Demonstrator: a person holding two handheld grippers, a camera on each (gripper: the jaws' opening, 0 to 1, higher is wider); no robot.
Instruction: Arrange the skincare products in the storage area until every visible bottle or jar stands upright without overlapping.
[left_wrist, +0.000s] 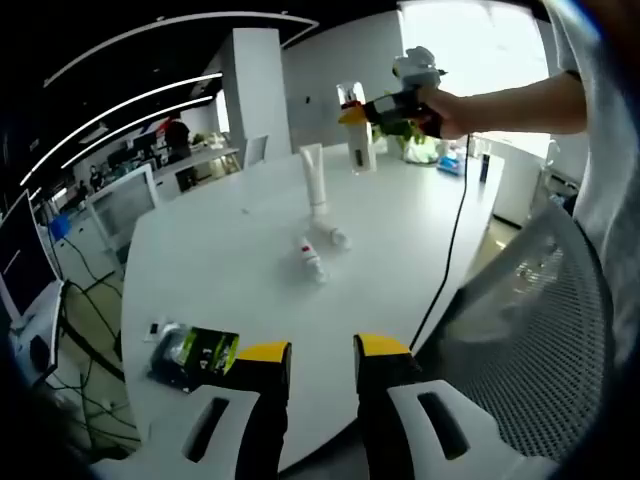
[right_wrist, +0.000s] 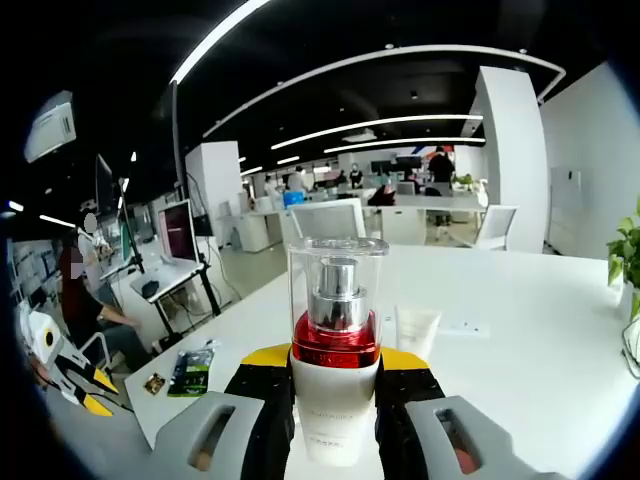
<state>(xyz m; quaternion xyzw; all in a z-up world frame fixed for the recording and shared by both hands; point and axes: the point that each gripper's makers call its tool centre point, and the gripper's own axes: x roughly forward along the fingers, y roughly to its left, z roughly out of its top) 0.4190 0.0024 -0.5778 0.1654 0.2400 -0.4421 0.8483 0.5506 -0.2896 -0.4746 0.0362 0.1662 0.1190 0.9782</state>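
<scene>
Right gripper (right_wrist: 335, 385), bottom center, is clamped on our pump bottle (right_wrist: 335, 350); left gripper (left_wrist: 322, 365) gapes empty. We'd lower it level, then release.

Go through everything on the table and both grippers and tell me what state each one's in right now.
Pump bottle: upright, clear cap on, clamped in the right gripper, lifted.
Left gripper: open, holding nothing.
White tube: standing upright on the table.
Two small bottles: lying on their sides.
Dark packet: lying flat near the table's edge.
Black cable: draped over the table's edge.
</scene>
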